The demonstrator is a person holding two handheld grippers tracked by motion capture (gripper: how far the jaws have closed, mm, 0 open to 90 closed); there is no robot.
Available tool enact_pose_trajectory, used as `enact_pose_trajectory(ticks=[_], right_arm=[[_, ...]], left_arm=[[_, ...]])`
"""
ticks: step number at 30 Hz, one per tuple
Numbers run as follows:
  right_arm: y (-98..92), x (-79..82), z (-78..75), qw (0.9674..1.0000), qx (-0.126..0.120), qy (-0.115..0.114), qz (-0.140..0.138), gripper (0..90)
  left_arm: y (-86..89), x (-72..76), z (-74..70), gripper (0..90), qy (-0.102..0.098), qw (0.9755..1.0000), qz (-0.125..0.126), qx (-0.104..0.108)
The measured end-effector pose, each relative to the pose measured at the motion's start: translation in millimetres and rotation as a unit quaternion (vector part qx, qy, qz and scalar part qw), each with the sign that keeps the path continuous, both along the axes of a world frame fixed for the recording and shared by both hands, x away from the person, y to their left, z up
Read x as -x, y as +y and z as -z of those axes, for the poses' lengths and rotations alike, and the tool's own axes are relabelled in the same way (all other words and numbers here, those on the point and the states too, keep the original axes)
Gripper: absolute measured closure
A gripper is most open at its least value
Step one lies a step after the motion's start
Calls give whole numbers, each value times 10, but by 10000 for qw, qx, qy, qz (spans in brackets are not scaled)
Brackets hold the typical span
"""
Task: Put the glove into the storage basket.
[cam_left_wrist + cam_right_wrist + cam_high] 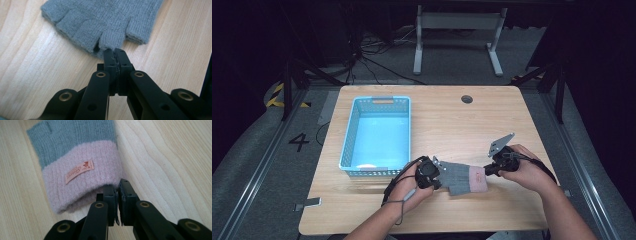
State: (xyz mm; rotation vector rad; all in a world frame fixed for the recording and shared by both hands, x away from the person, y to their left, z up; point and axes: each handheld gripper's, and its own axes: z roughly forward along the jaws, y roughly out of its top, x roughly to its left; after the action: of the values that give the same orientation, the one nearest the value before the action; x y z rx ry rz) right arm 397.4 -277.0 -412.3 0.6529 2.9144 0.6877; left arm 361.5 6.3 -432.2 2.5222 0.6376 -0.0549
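**Grey glove pinched at both ends on the table**

A fingerless grey knit glove [464, 177] with a pink cuff [82, 182] lies flat on the wooden table [452, 120], near the person's edge and just to the right of the blue basket [378, 136]. A small orange label [79, 171] is sewn on the cuff. The finger end points toward the person's left, the cuff toward the right.

The left gripper [114, 55] has its jaws pressed together on the edge of one short finger stub, with grey knit caught between the tips. In the high view it sits at the glove's left end [432, 172], held in the left hand [412, 187].

The right gripper [118, 187] meets the rim of the pink cuff; its jaws stand almost together, with a thin slit between them, and the fuzzy edge of the cuff lies at their tips, apparently nipped. In the high view it sits at the glove's right end [493, 167], in the right hand [527, 172], with its grey plate [501, 144] tilted up.

The basket, a perforated plastic bin with a cut-out handle, stands on the left half of the table. A round dark grommet [467, 99] sits in the tabletop near the far edge.
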Motion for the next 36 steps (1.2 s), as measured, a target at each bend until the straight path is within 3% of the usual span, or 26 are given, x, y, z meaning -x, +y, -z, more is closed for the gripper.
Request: enact_pose_trajectory(ticks=[3,5,12,18,21,26,36], right_arm=[[-6,-4,20,10000,46,-8,28,812],[-24,-4,22,9999,43,-5,94,775],[-154,17,-80,9997,39,-120,194,730],[-245,55,-173,9991,-94,-205,362,687],[-276,56,-197,9986,-163,-220,462,667],[-336,50,-216,9977,-215,-193,612,656],[-458,39,-277,9958,-392,-290,777,646]], left_arm=[[-6,-22,33,869,72,10000,-19,-20],[0,-23,33,806,104,9999,-71,-5],[40,-2,-56,648,17,9997,-166,186],[13,9,-200,544,-140,9993,-186,291],[-19,-6,-255,503,-193,9995,-164,211],[-115,-53,-337,367,-338,9990,-123,274],[-366,-188,-368,344,-327,9993,188,-8]])
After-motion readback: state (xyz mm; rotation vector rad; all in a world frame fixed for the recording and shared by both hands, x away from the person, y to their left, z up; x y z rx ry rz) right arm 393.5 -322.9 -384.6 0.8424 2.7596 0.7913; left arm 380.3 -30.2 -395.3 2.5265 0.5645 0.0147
